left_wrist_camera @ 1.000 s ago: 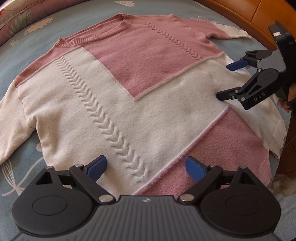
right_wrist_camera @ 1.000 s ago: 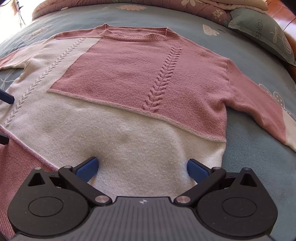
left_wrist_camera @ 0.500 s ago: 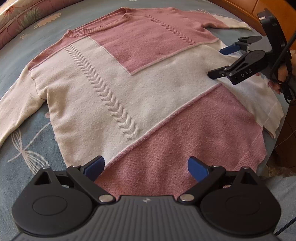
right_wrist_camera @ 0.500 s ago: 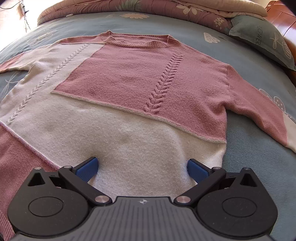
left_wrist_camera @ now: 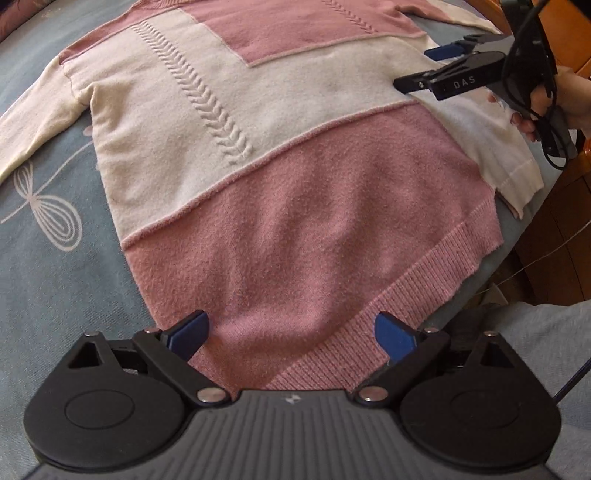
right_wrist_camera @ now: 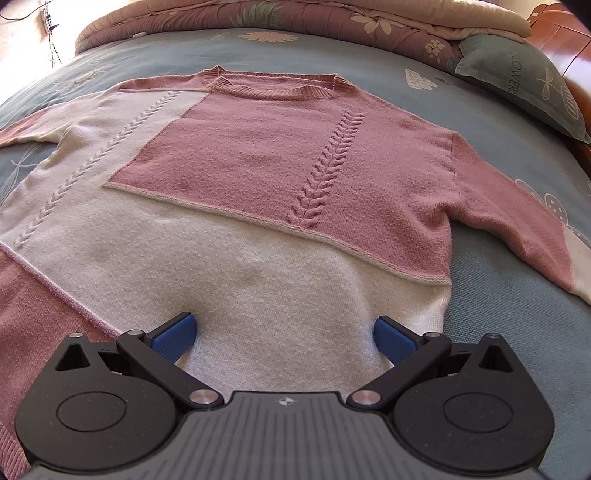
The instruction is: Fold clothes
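The sweater lies flat and face up on the bed, spread out with both sleeves out to the sides, its collar pointing toward the quilt at the head end. It is knit in pink and cream blocks with a cable braid down each side of the chest.

My left gripper is over the sweater's pink bottom panel, just above the ribbed hem. Its jaws stand wide apart and hold nothing; the blue pads frame bare knit, and I cannot tell whether they touch it.

My right gripper is over the sweater's cream band, near the side seam where the right sleeve begins. Its jaws are also spread wide with nothing between them. From the left wrist view I see that same right gripper side on, above the cream part by the sweater's far edge, with my hand around its handle and a black cable looping below.

A pillow lies beyond the sweater's right shoulder, against the wooden bed frame. The sweater's left sleeve stretches out over the blue sheet.
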Demonstrator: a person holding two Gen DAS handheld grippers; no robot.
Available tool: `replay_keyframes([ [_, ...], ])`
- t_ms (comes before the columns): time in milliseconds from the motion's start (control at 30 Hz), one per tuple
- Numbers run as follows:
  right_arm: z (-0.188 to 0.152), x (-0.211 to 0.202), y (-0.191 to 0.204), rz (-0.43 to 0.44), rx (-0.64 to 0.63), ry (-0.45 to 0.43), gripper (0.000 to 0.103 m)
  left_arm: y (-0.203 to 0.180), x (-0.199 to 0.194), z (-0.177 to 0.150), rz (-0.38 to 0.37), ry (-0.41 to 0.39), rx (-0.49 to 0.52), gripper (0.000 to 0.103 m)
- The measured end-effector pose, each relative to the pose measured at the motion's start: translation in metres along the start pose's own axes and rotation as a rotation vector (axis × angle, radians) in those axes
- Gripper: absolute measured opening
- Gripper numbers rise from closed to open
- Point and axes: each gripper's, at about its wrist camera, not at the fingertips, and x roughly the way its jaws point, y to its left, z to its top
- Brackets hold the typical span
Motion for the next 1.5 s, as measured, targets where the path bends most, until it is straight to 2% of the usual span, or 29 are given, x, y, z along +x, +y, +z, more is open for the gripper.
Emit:
replay_keyframes([
  [133,0.005,-0.009,0.006,0.016,-0.038,0.005,0.103,0.02,0.0,0.024,0.071,-0.1,-0.033,0.096],
  [233,0.005,-0.032,0.03,0.078,-0.137,-0.079,0.103,0.036,0.012,0.042,0.107,-0.141,-0.065,0.096],
  [300,0.004,-0.041,0.055,0.142,-0.218,-0.102,0.103,0.042,0.026,0.048,0.112,-0.119,-0.062,0.096],
  [400,-0.001,-0.045,0.1,0.254,-0.345,-0.135,0.103,0.048,0.036,0.047,0.112,-0.121,-0.041,0.102],
  [500,-0.008,-0.037,0.142,0.341,-0.426,-0.155,0.103,0.057,0.036,0.045,0.084,-0.098,-0.089,0.102],
  [567,-0.012,-0.031,0.159,0.352,-0.451,-0.143,0.103,0.061,0.035,0.043,0.069,-0.102,-0.111,0.102],
  [633,-0.016,-0.026,0.172,0.339,-0.466,-0.123,0.103,0.059,0.036,0.042,0.079,-0.088,-0.089,0.102],
  [833,-0.044,-0.041,0.149,0.328,-0.412,-0.072,0.103,0.056,0.037,0.04,0.087,-0.092,-0.082,0.102],
  [1000,-0.068,-0.062,0.129,0.342,-0.453,-0.027,0.103,0.057,0.036,0.04,0.092,-0.089,-0.082,0.102],
  [1100,-0.063,-0.068,0.12,0.323,-0.432,-0.035,0.103,0.059,0.032,0.043,0.097,-0.078,-0.09,0.101],
  [1233,-0.044,-0.064,0.098,0.199,-0.278,-0.073,0.103,0.05,0.015,0.049,0.102,-0.142,-0.07,0.1],
  [1333,-0.038,-0.048,0.08,0.16,-0.171,-0.027,0.103,0.036,0.008,0.054,0.063,-0.17,-0.025,0.1],
  [1367,-0.04,-0.043,0.076,0.165,-0.16,-0.005,0.103,0.031,0.009,0.055,0.05,-0.166,-0.007,0.1],
  [1500,-0.06,-0.052,0.064,0.199,-0.236,-0.008,0.103,0.016,0.017,0.051,0.007,-0.133,0.053,0.1],
])
